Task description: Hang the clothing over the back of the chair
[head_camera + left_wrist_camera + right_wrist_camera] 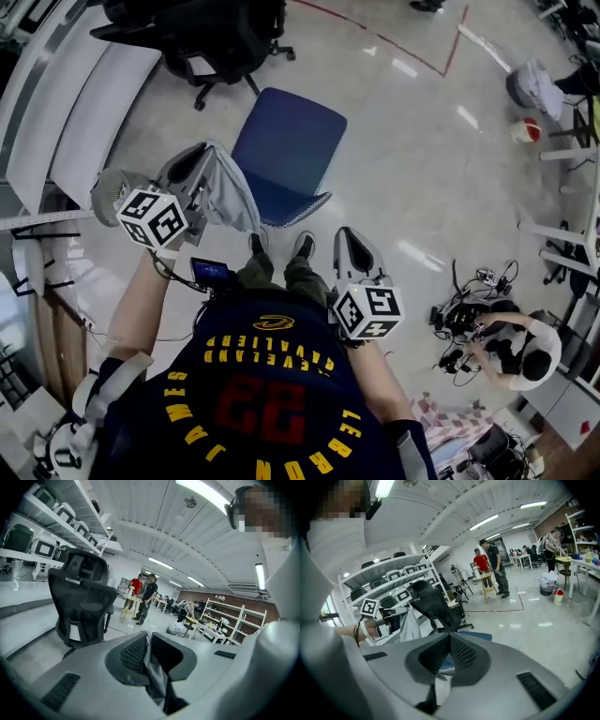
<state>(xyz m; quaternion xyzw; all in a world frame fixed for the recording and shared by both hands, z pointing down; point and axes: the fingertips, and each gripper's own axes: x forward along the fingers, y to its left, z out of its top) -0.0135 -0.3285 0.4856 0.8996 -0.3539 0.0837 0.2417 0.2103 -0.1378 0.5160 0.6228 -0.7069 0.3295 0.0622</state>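
A grey garment (232, 192) hangs from my left gripper (206, 157), which is shut on its upper edge; in the left gripper view the cloth (153, 667) is pinched between the jaws. A blue chair (286, 150) stands just beyond it, with the garment dangling by the chair's near left corner. My right gripper (348, 240) is lower right, near the person's shoes, shut with nothing in it. Its pads (459, 652) meet in the right gripper view, where the blue chair (480, 635) shows past the jaws. The left gripper with the garment (411, 624) is at the left there.
A black mesh office chair (216, 37) stands behind the blue one, beside white shelving (66, 112) on the left. A person crouches over cables (520, 352) at the right. Red tape (412, 56) marks the floor. Two people stand by a stool (145, 597) far off.
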